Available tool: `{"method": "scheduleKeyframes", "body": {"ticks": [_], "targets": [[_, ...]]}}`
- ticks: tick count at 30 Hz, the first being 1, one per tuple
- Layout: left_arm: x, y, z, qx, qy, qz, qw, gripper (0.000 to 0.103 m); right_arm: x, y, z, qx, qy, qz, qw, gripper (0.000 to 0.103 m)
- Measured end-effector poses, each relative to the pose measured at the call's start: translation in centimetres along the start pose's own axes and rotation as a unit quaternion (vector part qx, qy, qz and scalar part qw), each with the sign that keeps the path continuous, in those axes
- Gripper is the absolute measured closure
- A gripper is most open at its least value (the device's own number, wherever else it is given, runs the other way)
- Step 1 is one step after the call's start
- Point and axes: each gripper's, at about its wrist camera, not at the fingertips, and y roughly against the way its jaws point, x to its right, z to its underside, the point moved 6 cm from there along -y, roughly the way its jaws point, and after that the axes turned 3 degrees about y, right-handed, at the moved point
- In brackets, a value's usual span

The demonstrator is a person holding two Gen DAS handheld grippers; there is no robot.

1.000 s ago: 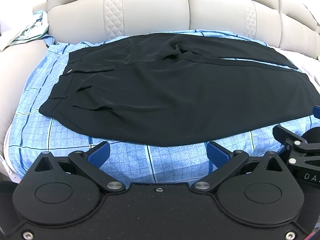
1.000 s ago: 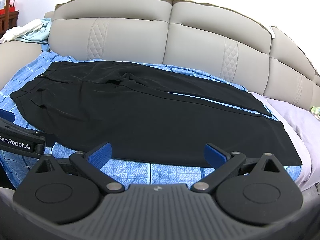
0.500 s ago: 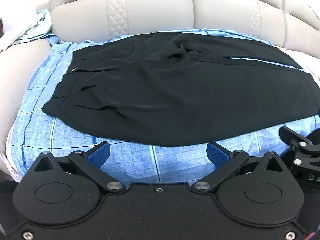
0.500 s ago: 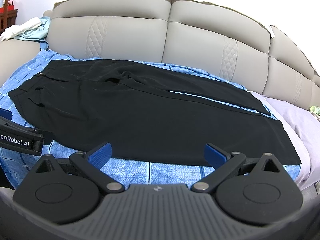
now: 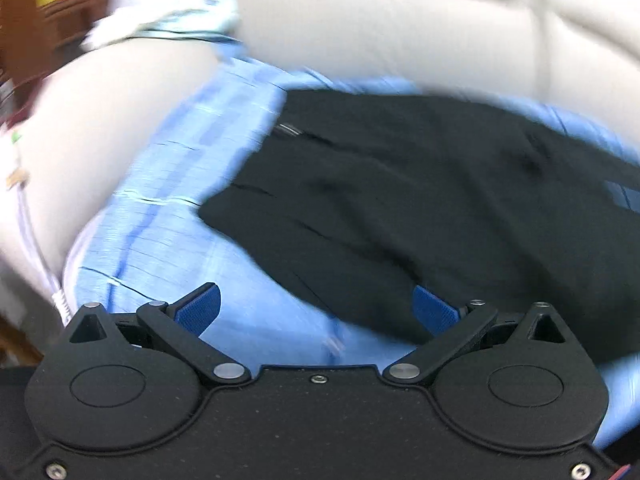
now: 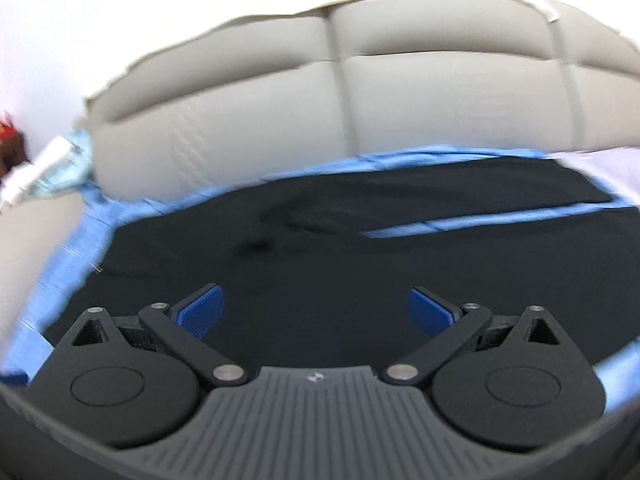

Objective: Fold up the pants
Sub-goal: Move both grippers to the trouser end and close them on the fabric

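As the left wrist view shows, the left tool point(image 5: 316, 312) hangs spread and empty over the near edge of the blue checked sheet point(image 5: 168, 216), the black pants point(image 5: 420, 208) lying flat on it by the sofa's left end; no fold is yet made. Motion blur smears the waistband. In the right wrist view, the right tool point(image 6: 316, 312) (likewise spread, gripping nothing) hovers over the pants point(image 6: 320, 280), both legs laid out side by side. The hems are cut off at right.
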Motion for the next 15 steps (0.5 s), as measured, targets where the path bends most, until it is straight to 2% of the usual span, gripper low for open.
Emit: {"method": "scheduleKeyframes", "body": {"ticks": [2,4,7,10,12,14,15], "targets": [[-2.2,-0.9,-0.9,0.024,0.053,0.003,0.9983,0.000,-2.0,-2.4,-1.6,-0.002,-0.002,-0.041,0.999,0.000],[-3.9,-2.1,-1.5,0.022,0.087,0.006,0.9960,0.001,-4.6,-4.8,-3.2,-0.007,0.015,-0.070,0.997,0.001],[-5.5,-3.9,-2.2,0.027,0.118,0.016,0.9925,0.013,-9.2,-8.5,-5.3,-0.009,0.063,-0.108,0.992,0.005],[-6.5,-5.7,-2.6,0.039,0.145,0.025,0.9884,0.028,-14.3,-12.7,-6.8,-0.025,0.098,-0.154,0.983,0.010],[-7.0,-6.4,-2.2,0.050,0.153,0.030,0.9864,0.048,-18.1,-15.0,-7.4,-0.039,0.114,-0.177,0.977,0.014],[-7.8,-7.3,-2.0,0.061,0.163,0.031,0.9843,0.061,-21.7,-17.9,-7.5,-0.061,0.129,-0.193,0.971,0.017],[-8.1,-7.5,-1.9,0.068,0.169,0.031,0.9827,0.063,-23.2,-19.1,-7.5,-0.070,0.132,-0.199,0.968,0.020]]}}
